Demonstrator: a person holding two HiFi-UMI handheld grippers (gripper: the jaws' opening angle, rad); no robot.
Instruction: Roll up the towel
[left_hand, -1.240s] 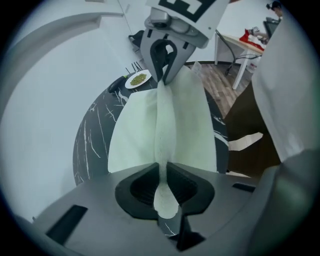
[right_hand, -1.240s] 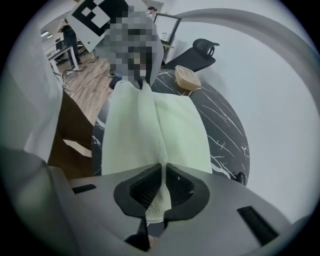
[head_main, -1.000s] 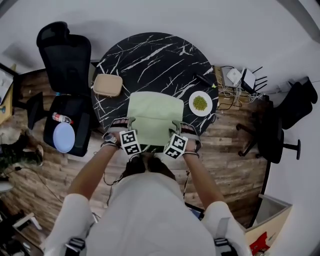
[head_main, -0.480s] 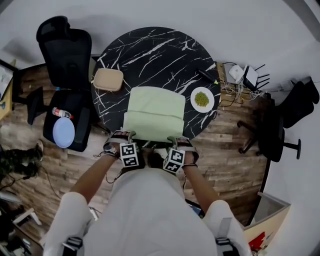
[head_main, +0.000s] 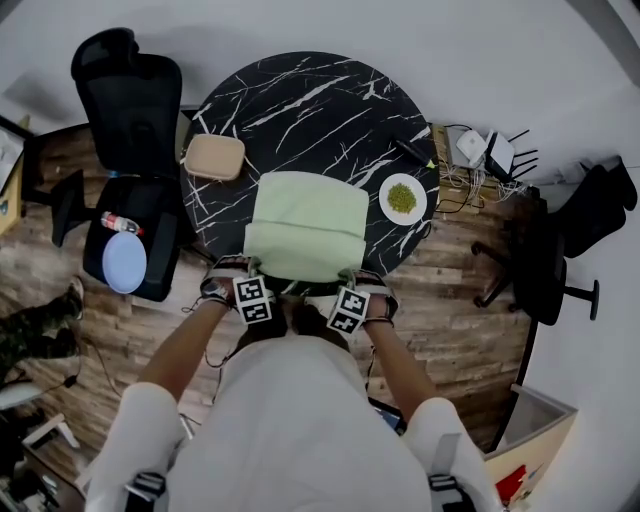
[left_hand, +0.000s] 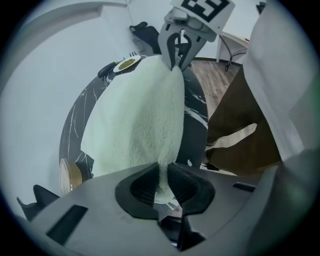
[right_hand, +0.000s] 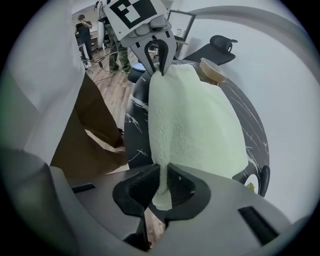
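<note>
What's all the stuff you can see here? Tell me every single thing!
table: one, black with white veins, round, in the middle
towel: one, light green, on the table's near side
box: one, beige, at the table's left edge
plate: one, white with green bits, at the table's right edge
left chair: one, black, left of the table
disc: one, light blue, on the left chair's seat
right chair: one, black, right of the table
cables: a tangle, pale, on the floor beside the plate
left gripper: one, grey, jaws just closed on the towel's near left corner
right gripper: one, grey, jaws just closed on the towel's near right corner
</note>
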